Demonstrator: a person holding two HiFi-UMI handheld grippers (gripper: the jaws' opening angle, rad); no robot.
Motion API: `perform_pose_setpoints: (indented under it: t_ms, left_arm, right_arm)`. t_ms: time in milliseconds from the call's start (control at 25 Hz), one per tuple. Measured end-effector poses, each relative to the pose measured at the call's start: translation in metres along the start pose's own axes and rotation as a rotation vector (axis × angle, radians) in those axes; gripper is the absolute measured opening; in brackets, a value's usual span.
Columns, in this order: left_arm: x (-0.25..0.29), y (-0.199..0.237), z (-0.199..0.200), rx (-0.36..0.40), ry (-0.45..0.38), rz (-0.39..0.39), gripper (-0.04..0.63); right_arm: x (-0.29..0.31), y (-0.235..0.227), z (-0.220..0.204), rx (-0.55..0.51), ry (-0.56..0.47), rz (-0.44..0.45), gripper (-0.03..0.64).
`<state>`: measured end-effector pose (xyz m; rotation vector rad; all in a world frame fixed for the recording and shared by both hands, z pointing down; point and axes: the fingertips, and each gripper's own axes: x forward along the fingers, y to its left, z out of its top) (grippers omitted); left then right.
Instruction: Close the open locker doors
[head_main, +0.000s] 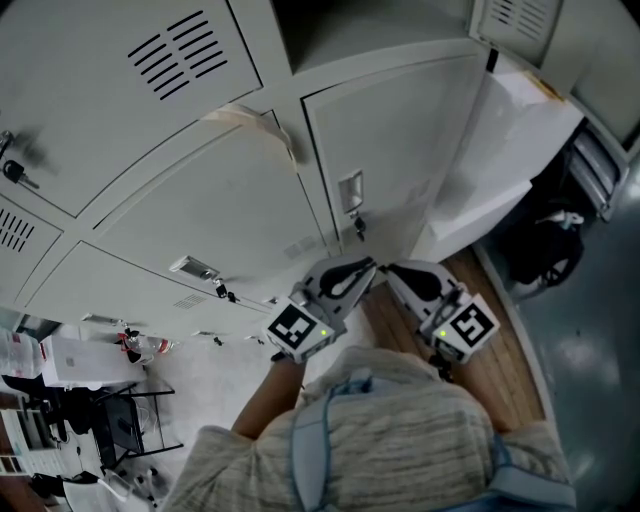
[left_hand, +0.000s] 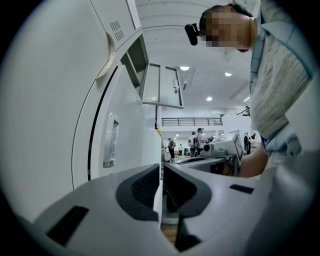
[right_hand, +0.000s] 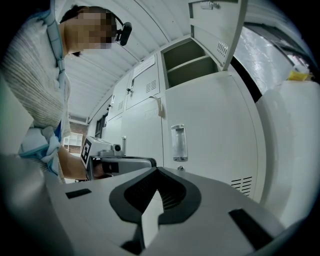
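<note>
Both claws are held level in front of the closed locker door (head_main: 400, 150), the one with the clear label holder (right_hand: 179, 142) and the key (head_main: 358, 228) in its lock.

Left claw (left_hand: 161, 175): jaws together, only a thin slit between them, nothing held. It sits just below the closed locker door and points along its face.

Right claw (right_hand: 157, 174): jaws fully together, nothing held. It is beside the left claw, also just below the closed locker door, and the tips of the two nearly meet in the head view.

The open locker door (right_hand: 215, 27) is above the closed locker door. It is swung out, with its vent slots showing. The open compartment (right_hand: 189, 62) behind it sits directly on top of the closed locker door and has one shelf inside. Neither claw touches the open locker door.

A strip of beige tape (head_main: 262, 122) is stuck on the next door, to the left of the closed locker door. A wooden floor (head_main: 500, 350) lies below it, and the person's striped sleeve (head_main: 400, 440) is near the camera.
</note>
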<state>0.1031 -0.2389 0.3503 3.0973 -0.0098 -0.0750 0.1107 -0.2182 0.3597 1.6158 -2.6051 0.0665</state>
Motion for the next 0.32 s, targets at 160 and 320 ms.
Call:
perform_pose_setpoints:
  t_ms: [160,320]
  left_arm:
    - [0.0005,-0.003,0.0007,0.0,-0.006,-0.014,0.025]
    - [0.0011,-0.005,0.0013,-0.006,-0.008,-0.019,0.025]
  right_arm:
    - [-0.0009,-0.0001,-0.0009,0.001,0.006,0.001,0.003]
    - [-0.0016,0.0011,-0.0018,-0.001,0.006,0.005,0.002]
